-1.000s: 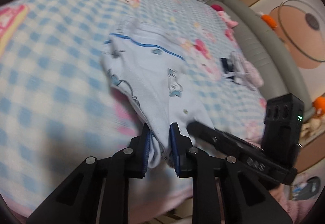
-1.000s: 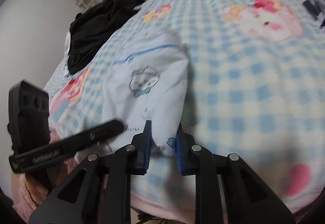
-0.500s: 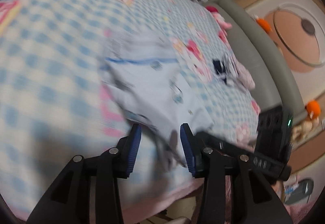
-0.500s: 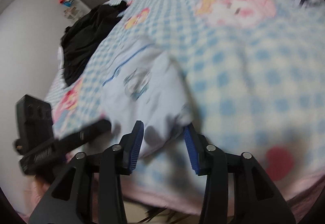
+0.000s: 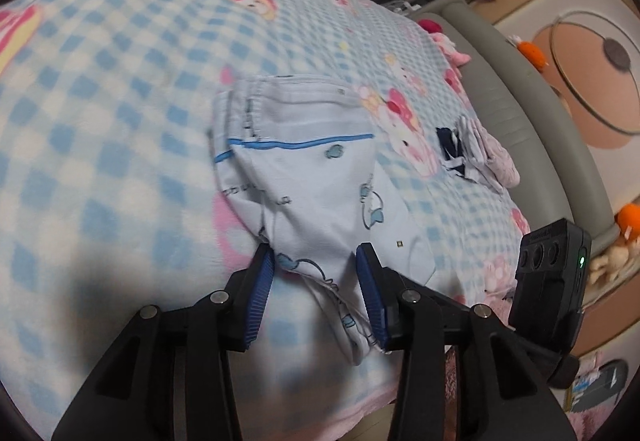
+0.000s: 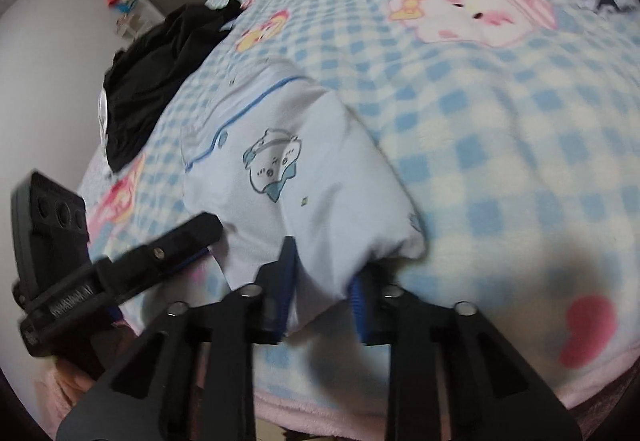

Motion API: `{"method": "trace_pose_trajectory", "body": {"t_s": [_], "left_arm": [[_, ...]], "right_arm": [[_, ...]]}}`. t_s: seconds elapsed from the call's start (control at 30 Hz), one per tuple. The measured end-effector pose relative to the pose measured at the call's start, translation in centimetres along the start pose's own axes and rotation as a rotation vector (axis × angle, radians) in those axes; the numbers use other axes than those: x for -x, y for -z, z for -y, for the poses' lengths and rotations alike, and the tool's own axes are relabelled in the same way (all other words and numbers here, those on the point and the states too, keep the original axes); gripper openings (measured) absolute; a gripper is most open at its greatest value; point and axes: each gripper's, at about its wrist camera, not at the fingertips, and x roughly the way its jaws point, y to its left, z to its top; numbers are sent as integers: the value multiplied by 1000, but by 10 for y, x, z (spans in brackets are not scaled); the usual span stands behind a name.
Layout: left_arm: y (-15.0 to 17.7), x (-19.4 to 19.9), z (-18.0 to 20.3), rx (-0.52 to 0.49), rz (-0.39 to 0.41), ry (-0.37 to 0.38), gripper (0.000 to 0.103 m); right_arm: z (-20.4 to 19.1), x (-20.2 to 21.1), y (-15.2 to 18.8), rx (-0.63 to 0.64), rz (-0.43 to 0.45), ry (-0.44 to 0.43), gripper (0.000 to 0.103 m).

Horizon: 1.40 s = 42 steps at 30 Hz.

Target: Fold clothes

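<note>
My left tongs [image 5: 316, 261] are spread apart, their blue-padded jaws standing either side of the near hem of the pale blue garment [image 5: 312, 177], with cloth lying loosely between them rather than pinched. My right tongs [image 6: 324, 277] are likewise apart, straddling the near right corner of the same garment [image 6: 296, 185], the fabric bulging between the jaws.

The garment lies bunched on the bed, on the blue-and-white checked blanket [image 5: 100, 113], close to the near edge. It carries a blue piping line and printed cartoon animal faces; I can make out small lettering along one fold in the left view, but it is too blurred to read.

A black heap of clothing [image 6: 160, 73] sits toward the far left corner of the bed. Printed white writing runs along the side of the left device in the right view, unreadable.
</note>
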Motion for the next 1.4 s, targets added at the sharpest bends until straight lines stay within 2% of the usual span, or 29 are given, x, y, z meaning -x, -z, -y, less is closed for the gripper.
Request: {"method": "trace_pose_trajectory", "body": {"t_s": [0.07,0.13,0.17,0.27,0.33,0.4,0.43,0.47,0.5,0.6,0.67,0.73,0.8,0.87,1.0,1.03,1.07,1.13,1.17,1.23,1.27,1.33,1.37,1.4], "left_arm": [[2,-2,8,-15,-20,52,39],[6,-3,17,-25,-43,123,39],[7,-4,22,-38,-49,125,41],[5,4,26,-72,-27,53,41],[-1,17,17,-53,-2,20,42],[-6,30,9,-35,23,-13,45],[-8,37,1,-8,44,-24,47],[-11,44,-8,22,68,-33,50],[-12,49,-17,56,83,-28,51],[-15,47,-30,108,76,30,51],[-17,36,-21,80,57,43,51],[-21,23,-8,39,28,40,50],[-27,14,4,-6,16,-3,45],[-33,14,17,-67,41,-76,22],[-50,29,26,-124,108,-133,21],[-54,30,25,-133,117,-160,21],[-57,30,22,-138,125,-193,21],[-57,26,9,-113,106,-217,22],[-54,21,-2,-80,81,-220,23],[-45,20,-17,-26,80,-254,23],[-40,26,-18,-11,114,-277,23],[-34,45,-6,-37,217,-276,23],[-33,52,3,-70,249,-238,24],[-33,53,12,-113,248,-183,26]], "right_arm": [[1,10,-4,1,28,14,11],[3,23,-9,24,70,41,11],[4,30,-12,33,93,57,10],[14,46,-23,26,135,94,10],[18,45,-27,-4,110,51,11],[18,43,-24,-18,77,8,14],[16,40,-21,-12,61,-3,19],[15,37,-19,-6,46,-13,32],[14,35,-15,-8,34,-21,34],[16,29,-11,-53,27,-32,28],[14,31,-12,-65,44,-42,19],[11,35,-16,-52,56,-54,15],[8,35,-17,-53,54,-65,12],[6,32,-17,-63,42,-75,9],[-5,23,-13,-74,4,-143,8],[-10,20,-11,-63,-9,-148,8],[-14,14,-9,-36,-35,-112,8],[-22,0,-4,18,-89,-40,12],[-25,-7,-2,42,-117,-6,20],[-22,-14,7,50,-171,37,21],[-21,-7,9,53,-155,9,26],[-22,11,10,91,-113,-3,35],[-22,20,10,106,-87,7,35],[-19,22,8,106,-78,38,35]]}}
